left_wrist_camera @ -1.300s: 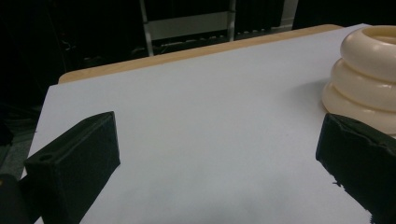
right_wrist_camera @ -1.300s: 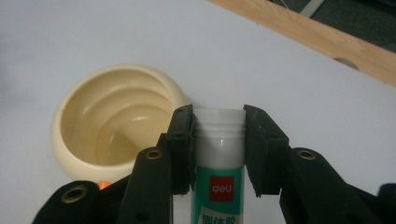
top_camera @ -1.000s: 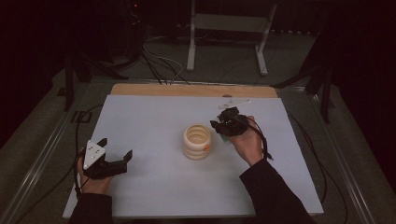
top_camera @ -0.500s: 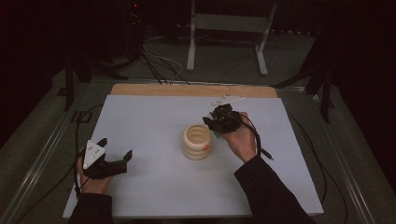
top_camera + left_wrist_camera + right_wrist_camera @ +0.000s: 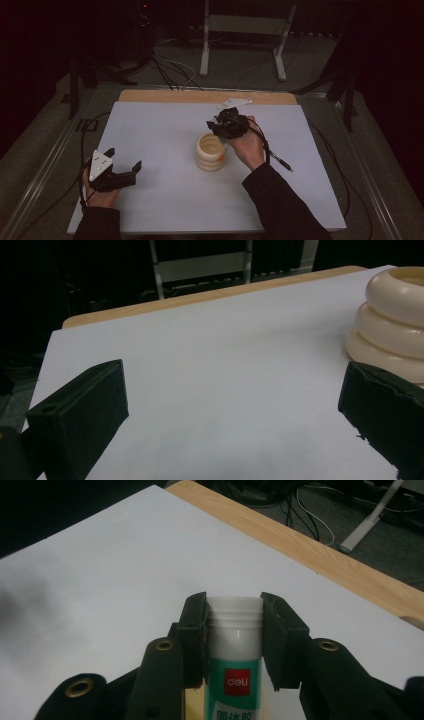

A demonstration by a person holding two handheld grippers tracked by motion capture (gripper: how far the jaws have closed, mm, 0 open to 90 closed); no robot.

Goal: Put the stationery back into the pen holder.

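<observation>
There was 1 glue stick [image 5: 235, 650], pinched at its white neck between the 2 jaws of the right gripper [image 5: 235, 611]. It hung just above the right rim of the 1 cream ringed holder [image 5: 211, 152], near the centre of the white sheet [image 5: 150, 130]. Its lower part was cut off. At 8 o'clock, the left gripper [image 5: 122, 159] rested, jaws spread and empty.
</observation>
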